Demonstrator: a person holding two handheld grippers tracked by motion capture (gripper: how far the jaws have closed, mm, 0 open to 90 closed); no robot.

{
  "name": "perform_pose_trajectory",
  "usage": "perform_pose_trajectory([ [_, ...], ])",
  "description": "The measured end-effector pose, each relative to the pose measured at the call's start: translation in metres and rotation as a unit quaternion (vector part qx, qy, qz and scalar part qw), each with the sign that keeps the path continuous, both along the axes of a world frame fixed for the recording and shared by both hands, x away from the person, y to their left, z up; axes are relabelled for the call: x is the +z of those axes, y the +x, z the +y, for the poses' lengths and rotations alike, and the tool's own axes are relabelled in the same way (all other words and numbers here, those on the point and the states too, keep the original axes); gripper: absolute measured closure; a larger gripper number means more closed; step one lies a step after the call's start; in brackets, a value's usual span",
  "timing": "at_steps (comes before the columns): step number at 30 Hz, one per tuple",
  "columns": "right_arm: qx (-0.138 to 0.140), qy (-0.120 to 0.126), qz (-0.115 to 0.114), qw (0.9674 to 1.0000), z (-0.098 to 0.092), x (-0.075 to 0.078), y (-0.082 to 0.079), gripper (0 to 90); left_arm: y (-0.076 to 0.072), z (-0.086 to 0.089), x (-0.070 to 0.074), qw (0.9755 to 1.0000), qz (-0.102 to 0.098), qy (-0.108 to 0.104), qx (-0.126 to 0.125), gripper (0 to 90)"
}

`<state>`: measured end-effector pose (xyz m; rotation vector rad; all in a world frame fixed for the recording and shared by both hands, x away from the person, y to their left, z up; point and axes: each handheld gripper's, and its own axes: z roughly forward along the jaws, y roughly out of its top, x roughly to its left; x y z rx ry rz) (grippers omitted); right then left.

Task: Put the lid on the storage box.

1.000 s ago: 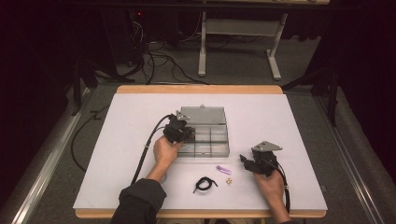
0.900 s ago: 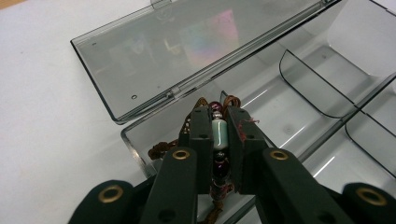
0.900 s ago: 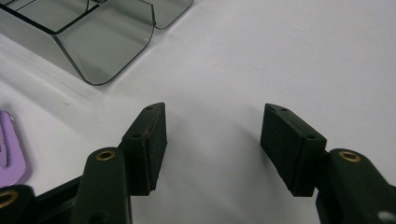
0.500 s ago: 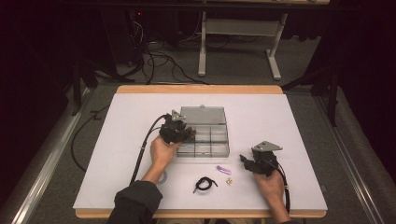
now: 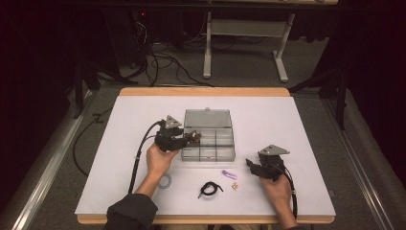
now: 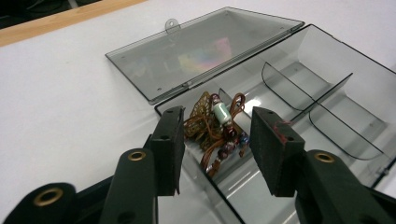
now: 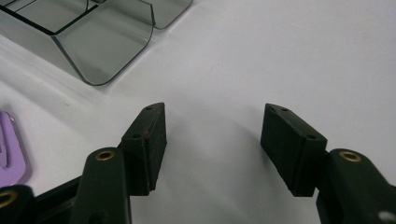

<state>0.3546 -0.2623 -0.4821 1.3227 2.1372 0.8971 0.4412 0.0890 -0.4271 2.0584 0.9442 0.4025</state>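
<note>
Lying lengthwise along compartment: beaded bracelet (image 6: 219,128)

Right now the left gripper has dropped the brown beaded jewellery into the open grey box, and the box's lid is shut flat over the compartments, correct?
Not quite. The lid is open, folded back flat on the table behind the box, as the left gripper view shows. The rest holds: the brown beaded jewellery lies in a corner compartment, and the left gripper, its jaws just opening, stands apart from it.
</note>
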Motion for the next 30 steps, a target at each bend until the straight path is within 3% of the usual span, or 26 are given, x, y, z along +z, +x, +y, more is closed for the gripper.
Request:
perform_pose_trajectory([
  [6, -0.001, 0.001, 0.001, 1.0, 0.0, 0.0, 0.0, 41.4, -0.012, 0.014, 0.007, 0.9999, -0.007, -0.006, 0.006, 51.2],
  [12, -0.001, 0.001, 0.0, 1.0, 0.0, 0.0, 0.0, 41.3, -0.025, 0.027, 0.011, 0.9993, -0.033, -0.013, 0.011, 50.3],
  [24, -0.001, 0.001, 0.002, 1.0, 0.0, 0.0, 0.0, 40.7, -0.044, 0.055, 0.0, 0.9994, -0.008, -0.017, 0.028, 47.8],
  [30, -0.002, 0.002, 0.003, 1.0, -0.001, 0.0, 0.0, 40.6, -0.053, 0.065, -0.003, 0.999, -0.015, -0.024, 0.035, 47.6],
])
